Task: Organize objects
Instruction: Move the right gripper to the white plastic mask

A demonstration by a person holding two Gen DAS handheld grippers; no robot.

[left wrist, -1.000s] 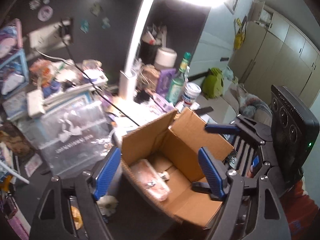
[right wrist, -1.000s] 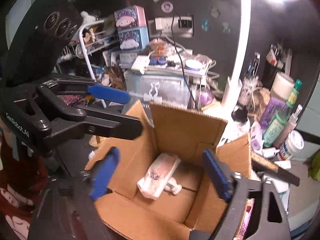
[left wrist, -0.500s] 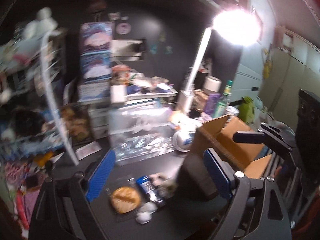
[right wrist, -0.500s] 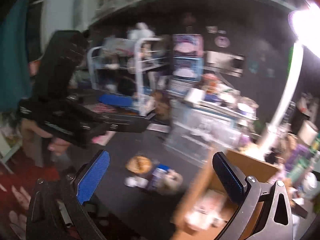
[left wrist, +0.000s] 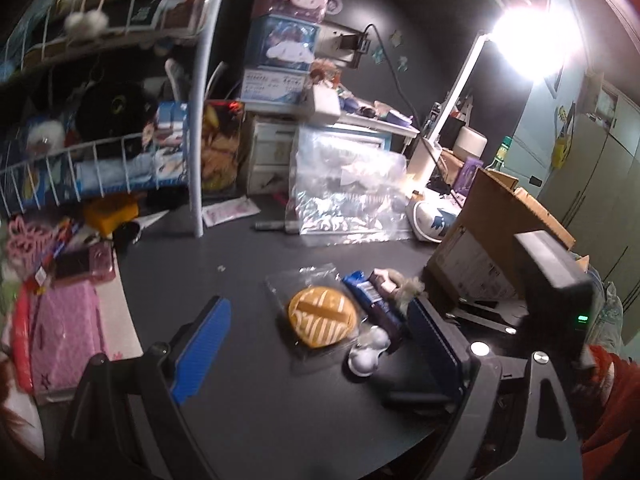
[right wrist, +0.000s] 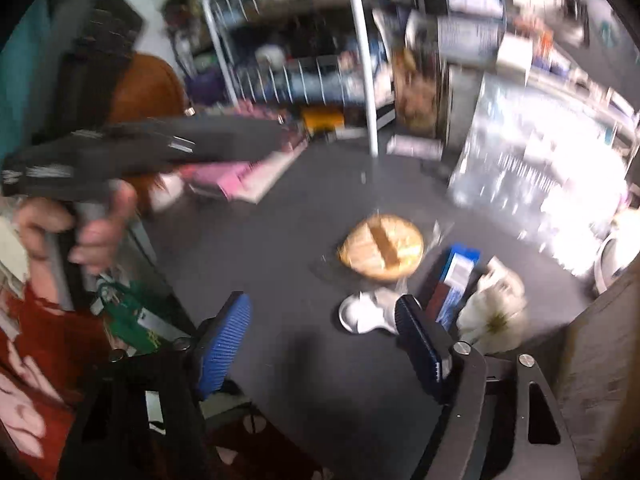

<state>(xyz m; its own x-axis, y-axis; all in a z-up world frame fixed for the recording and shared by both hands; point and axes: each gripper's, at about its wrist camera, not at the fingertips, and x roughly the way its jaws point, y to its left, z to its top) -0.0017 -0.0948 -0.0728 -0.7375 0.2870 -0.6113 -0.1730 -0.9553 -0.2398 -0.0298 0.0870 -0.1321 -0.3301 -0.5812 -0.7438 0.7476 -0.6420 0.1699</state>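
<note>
A round golden pastry point(left wrist: 322, 316) in a clear wrapper lies on the dark table point(left wrist: 240, 264). Beside it are a blue snack packet point(left wrist: 372, 296), a small white object point(left wrist: 368, 354) and a furry toy point(left wrist: 400, 284). My left gripper point(left wrist: 316, 344) hangs open just above the pastry, with no pad touching it. The cardboard box point(left wrist: 492, 240) stands to the right. In the blurred right wrist view, my right gripper point(right wrist: 322, 344) hovers over bare table with its jaws closing on nothing. The pastry point(right wrist: 382, 246), packet point(right wrist: 456, 276) and white object point(right wrist: 364, 314) lie just beyond it.
A white wire rack point(left wrist: 100, 140) full of toys stands at the left. A clear plastic bag point(left wrist: 344, 192) and stacked boxes point(left wrist: 284, 36) are at the back. Pink items point(left wrist: 68, 320) lie at the table's left edge. A hand point(right wrist: 80, 224) holds the left gripper's body point(right wrist: 160, 148).
Both views have swung left, off the open cardboard box, and sunk toward the dark table with the pastry and packet. The right jaws stand narrower than half a second ago.
</note>
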